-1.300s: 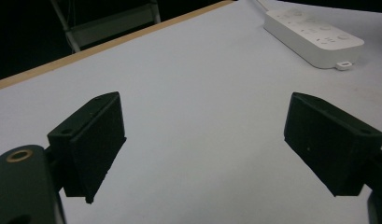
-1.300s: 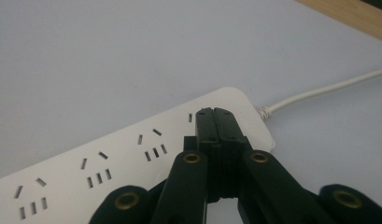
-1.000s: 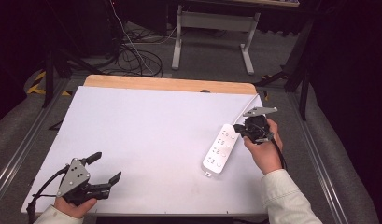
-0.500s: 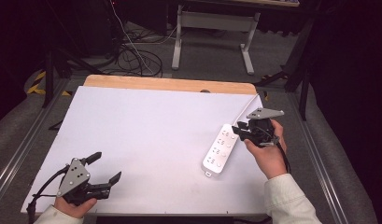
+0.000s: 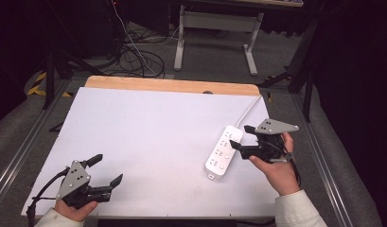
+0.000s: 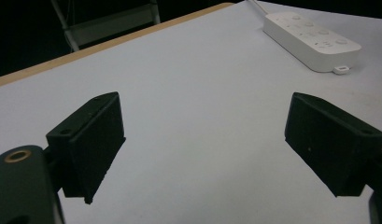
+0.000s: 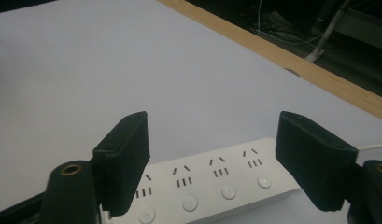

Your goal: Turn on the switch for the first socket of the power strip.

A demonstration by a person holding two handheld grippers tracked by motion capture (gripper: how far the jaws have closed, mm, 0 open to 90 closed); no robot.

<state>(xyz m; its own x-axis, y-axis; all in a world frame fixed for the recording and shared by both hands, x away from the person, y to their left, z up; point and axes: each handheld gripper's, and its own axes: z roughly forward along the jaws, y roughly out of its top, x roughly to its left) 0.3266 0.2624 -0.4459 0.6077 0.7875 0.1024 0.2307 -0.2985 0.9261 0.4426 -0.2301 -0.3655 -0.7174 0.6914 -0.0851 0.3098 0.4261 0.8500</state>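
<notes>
The right tongs have just been opening, nothing gripped; the power strip beneath is cut off, seemingly untouched. The left tongs gape wide.

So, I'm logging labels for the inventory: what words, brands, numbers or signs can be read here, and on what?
None: no readable text anywhere.
Power strip: socket slots and round buttons, no lettering to be seen.
Left gripper and right gripper: no markings legible.

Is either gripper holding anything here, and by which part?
Nothing is held. The right gripper has just been opening, jaws apart beside the power strip, nothing between them. The left gripper is open over bare table.
</notes>
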